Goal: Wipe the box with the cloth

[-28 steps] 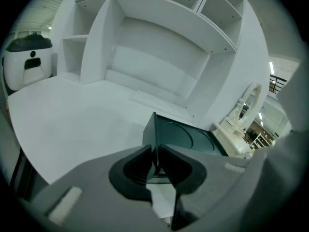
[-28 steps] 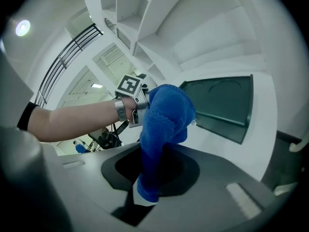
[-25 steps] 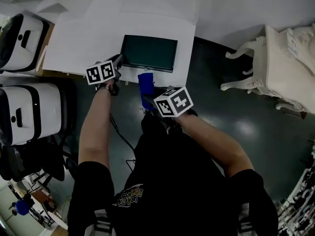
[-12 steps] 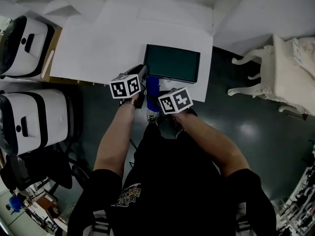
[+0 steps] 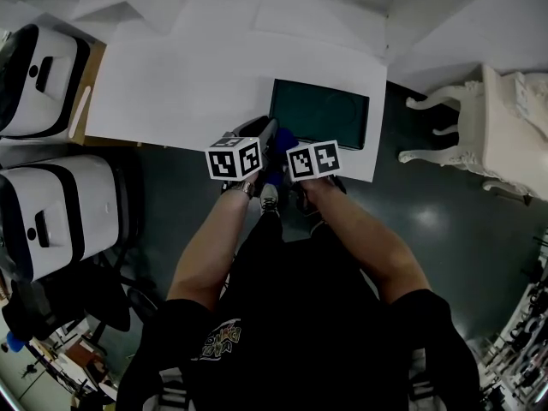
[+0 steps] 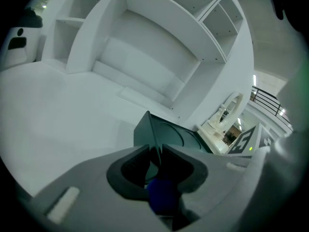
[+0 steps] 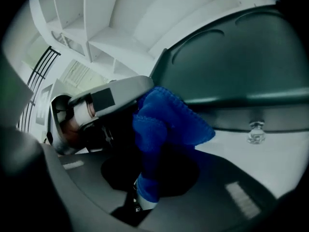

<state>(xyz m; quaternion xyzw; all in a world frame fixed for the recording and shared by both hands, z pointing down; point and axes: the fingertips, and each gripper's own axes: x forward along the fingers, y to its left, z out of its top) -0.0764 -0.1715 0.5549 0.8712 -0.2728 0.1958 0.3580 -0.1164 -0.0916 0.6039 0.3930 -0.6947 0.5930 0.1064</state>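
Our right gripper (image 5: 293, 148) has come up from below the front edge of the white table (image 5: 171, 84), its jaws clamped on the blue terry cloth (image 7: 164, 120), which now reaches the near-left corner of the dark green rectangular box (image 5: 318, 114) by the table's front right corner. Our left gripper (image 6: 158, 151) stays pinched narrow on that corner, so we judge that wiping can begin

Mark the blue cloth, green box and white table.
blue cloth (image 7: 164, 120): right gripper view, its bunched folds.
green box (image 5: 318, 112): head view, middle of its top.
white table (image 5: 171, 92): head view, bare top left of box.
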